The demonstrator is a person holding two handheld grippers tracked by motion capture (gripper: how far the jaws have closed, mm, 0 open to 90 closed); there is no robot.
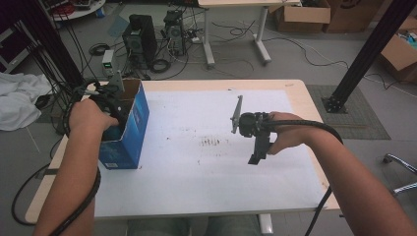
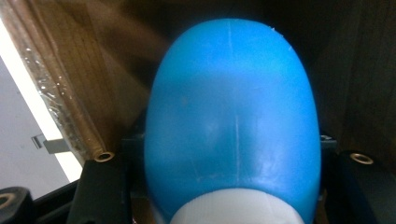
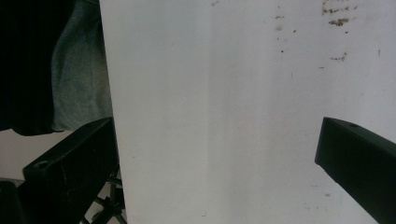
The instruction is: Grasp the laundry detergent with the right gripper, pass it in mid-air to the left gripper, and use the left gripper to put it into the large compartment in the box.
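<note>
An open blue cardboard box (image 1: 134, 123) stands at the left end of the table. My left gripper (image 1: 113, 109) reaches down into it. Inside, against the brown walls, its black fingers (image 2: 100, 186) press both sides of a rounded blue bottle (image 2: 233, 116) with a white part (image 2: 236, 210) near the camera. My right gripper (image 1: 256, 153) hovers over the white sheet (image 1: 196, 167) at the right of centre, tilted downward. Its jaws stand wide apart, and its fingers (image 3: 70, 168) hold nothing between them.
The white sheet covers most of the wooden table (image 1: 299, 93) and has dark specks (image 1: 211, 142) in the middle. Past the far edge are computer towers (image 1: 140, 37), cables, another desk's legs (image 1: 260, 42) and cardboard boxes (image 1: 302, 14). A black post (image 1: 364, 54) stands at the right.
</note>
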